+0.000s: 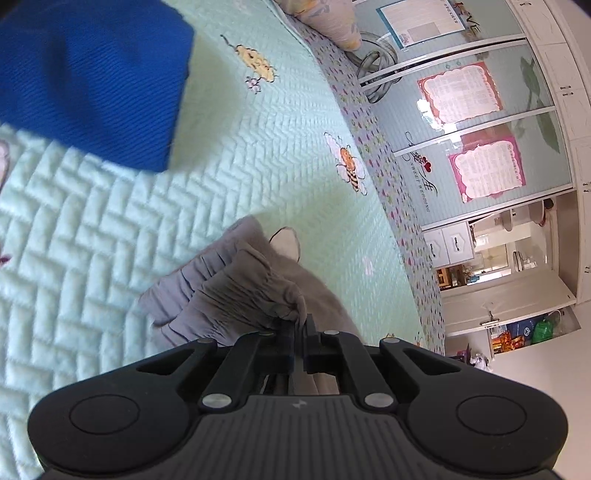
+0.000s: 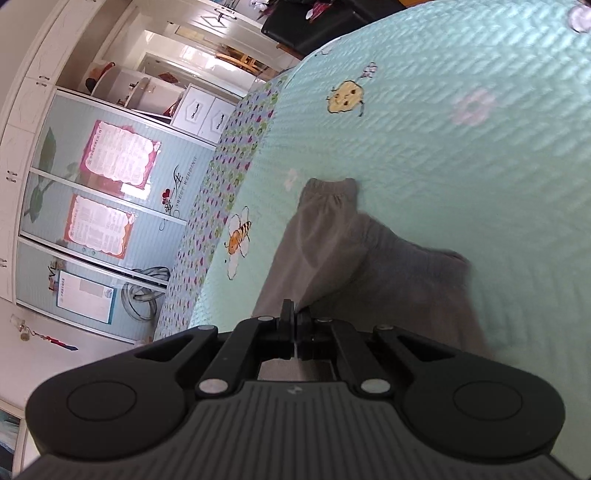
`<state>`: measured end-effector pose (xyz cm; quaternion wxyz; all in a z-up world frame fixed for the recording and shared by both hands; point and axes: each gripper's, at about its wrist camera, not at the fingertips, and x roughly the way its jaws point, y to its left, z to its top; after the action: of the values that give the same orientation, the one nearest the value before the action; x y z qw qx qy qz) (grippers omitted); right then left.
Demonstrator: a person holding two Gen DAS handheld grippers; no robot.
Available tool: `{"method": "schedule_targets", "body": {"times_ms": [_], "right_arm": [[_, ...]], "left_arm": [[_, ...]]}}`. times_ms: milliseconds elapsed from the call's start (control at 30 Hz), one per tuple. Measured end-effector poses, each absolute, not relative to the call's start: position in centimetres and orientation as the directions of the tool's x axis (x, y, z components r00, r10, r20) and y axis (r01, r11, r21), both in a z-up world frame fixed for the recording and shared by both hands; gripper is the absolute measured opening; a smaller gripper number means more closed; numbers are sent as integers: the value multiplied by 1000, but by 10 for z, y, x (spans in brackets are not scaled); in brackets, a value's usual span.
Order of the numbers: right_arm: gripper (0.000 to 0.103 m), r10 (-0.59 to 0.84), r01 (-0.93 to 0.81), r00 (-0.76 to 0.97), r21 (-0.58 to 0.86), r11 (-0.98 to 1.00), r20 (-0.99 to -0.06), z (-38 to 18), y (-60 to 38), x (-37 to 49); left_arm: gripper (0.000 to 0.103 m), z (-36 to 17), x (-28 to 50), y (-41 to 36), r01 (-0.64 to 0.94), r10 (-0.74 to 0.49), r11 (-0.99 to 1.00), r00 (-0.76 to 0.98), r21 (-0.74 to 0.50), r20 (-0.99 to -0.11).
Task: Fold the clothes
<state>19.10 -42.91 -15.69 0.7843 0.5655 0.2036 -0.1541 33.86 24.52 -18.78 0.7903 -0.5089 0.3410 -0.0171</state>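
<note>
I am working over a bed covered by a mint-green quilt (image 1: 258, 155) stitched in a herringbone pattern, with bees and small flowers sewn on. Its side border (image 2: 221, 177) is a strip of little coloured hearts, and that is the edge nearest the room. Past it stands a wardrobe with pale sliding doors (image 1: 480, 122) carrying pink-framed sheets of small print I cannot read; one door bears a red heart and the words "SWEET WEDDING", and another panel shows "LOVE". A doorway opens beyond the wardrobe, and a stretch of bare floor lies between it and the bed.

My left gripper (image 1: 301, 325) is clamped tight on the gathered waistband end of the grey trousers (image 1: 236, 280), the fabric bunched against its fingers. My right gripper (image 2: 295, 317) is pinched closed on another part of the same grey cloth, with a cuffed leg stretching away across the quilt. A blue garment (image 1: 92, 81) lies on the quilt well apart from the trousers, leaving open quilt between them. A pillow (image 1: 332, 22) sits at the bed's far end.
</note>
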Motion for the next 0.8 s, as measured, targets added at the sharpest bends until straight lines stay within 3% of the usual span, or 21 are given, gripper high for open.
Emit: {"method": "schedule_targets", "body": {"times_ms": [433, 800], "right_arm": [[2, -41, 603, 789, 761, 241, -612, -170, -466, 332], [2, -53, 669, 735, 710, 219, -676, -203, -489, 421]], "left_arm": [[3, -214, 441, 243, -485, -310, 371, 739, -792, -597], [4, -237, 483, 249, -509, -306, 343, 734, -790, -606]]}}
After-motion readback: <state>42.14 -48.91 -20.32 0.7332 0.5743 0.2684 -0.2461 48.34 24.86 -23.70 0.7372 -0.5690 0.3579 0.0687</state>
